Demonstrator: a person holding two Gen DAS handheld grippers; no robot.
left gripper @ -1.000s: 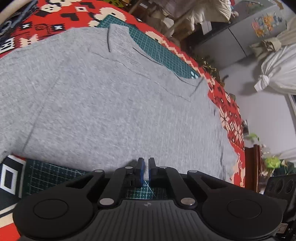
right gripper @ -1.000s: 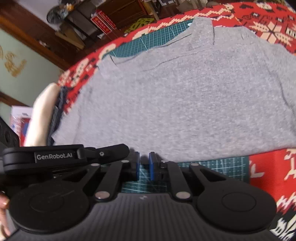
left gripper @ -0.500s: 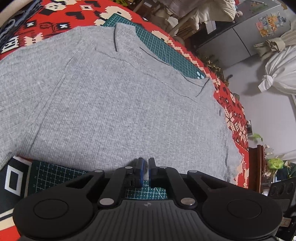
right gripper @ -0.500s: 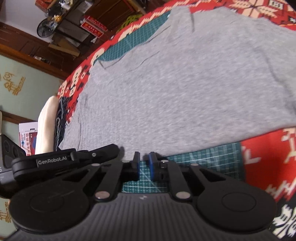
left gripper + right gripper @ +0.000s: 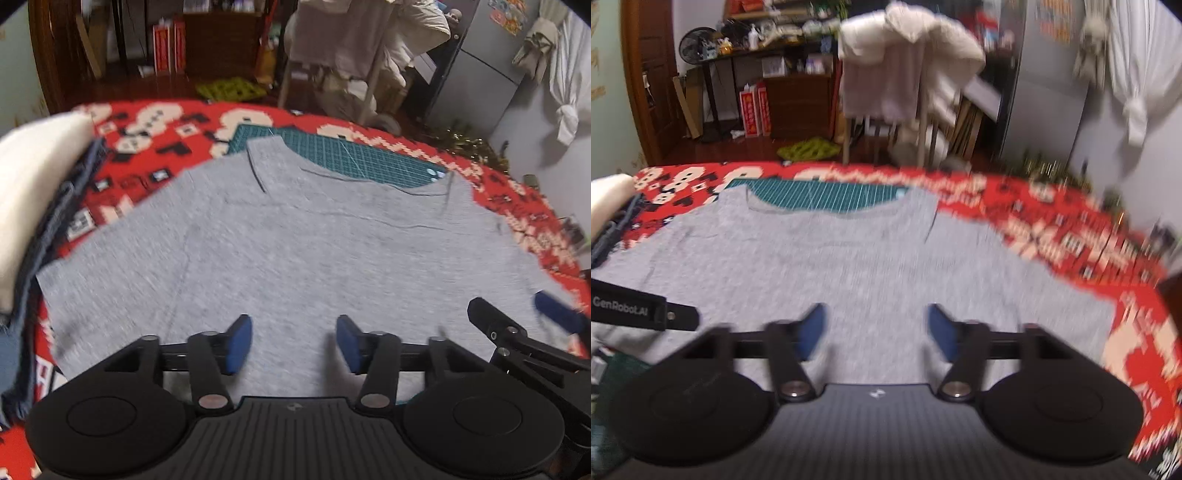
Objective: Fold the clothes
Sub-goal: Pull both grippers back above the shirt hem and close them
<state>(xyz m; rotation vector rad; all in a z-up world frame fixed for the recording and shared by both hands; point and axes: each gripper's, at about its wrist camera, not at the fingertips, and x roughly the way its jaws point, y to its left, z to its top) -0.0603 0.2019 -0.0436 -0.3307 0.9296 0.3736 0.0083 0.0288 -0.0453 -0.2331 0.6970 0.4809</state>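
Observation:
A grey knitted top [image 5: 295, 251] lies flat on a green cutting mat over a red patterned cloth, neckline at the far side. My left gripper [image 5: 293, 343] hovers over the top's near hem, its jaws opening, with nothing pinched between the blue pads. In the right wrist view the same grey top [image 5: 849, 258] spreads ahead, and my right gripper [image 5: 877, 330] stands over its near part, jaws also opening, with only flat fabric below. The right gripper's blue-tipped fingers [image 5: 554, 314] show at the right edge of the left wrist view. Both pictures are blurred.
A cream cushion [image 5: 33, 192] and folded dark blue cloth [image 5: 44, 258] lie at the table's left. The red patterned cloth [image 5: 1089, 251] covers the table around the mat [image 5: 351, 155]. Behind stand a chair draped with pale clothes [image 5: 905, 62], shelves and a grey cabinet.
Both grippers went from shut at the near hem to open. Both lifted and tilted up, so the room behind now shows. The top lies flat as before.

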